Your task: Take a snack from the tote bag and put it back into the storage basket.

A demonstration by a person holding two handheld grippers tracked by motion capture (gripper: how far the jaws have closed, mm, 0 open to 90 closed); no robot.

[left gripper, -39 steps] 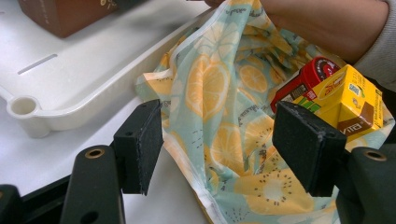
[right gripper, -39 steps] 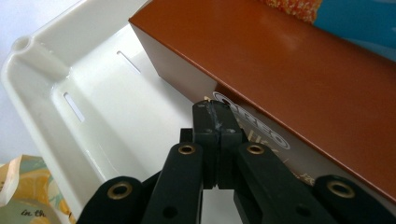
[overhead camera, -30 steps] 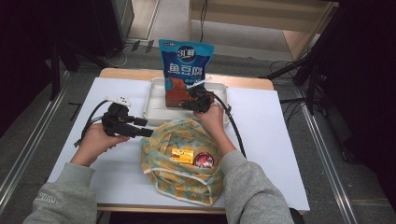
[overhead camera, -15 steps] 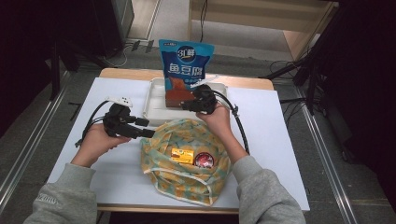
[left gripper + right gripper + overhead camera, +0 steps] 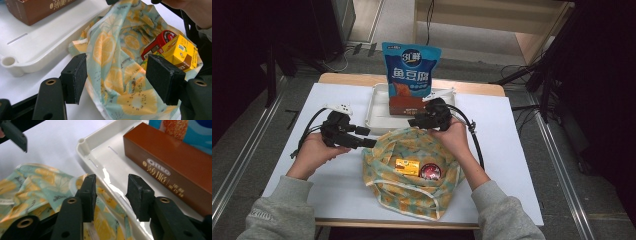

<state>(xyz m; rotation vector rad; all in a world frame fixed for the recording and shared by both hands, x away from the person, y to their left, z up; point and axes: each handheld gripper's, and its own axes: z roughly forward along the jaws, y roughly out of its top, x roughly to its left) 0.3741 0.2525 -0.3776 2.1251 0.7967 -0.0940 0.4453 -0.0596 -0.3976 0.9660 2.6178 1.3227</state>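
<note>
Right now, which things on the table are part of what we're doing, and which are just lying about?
In the job:
- fabric bag
- yellow carton and red can in it
- brown box in the white tray
- left gripper, right gripper, both open

Lying about:
- blue snack pouch

right tongs (image 5: pixel 414 121): jaws just opened, nothing between | pulled back from brown box (image 5: pixel 404 105) toward cloth bag (image 5: pixel 412 175)

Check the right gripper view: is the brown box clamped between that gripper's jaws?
No. The right gripper stands open with nothing between its pads, and the brown box lies apart in the white tray.
</note>
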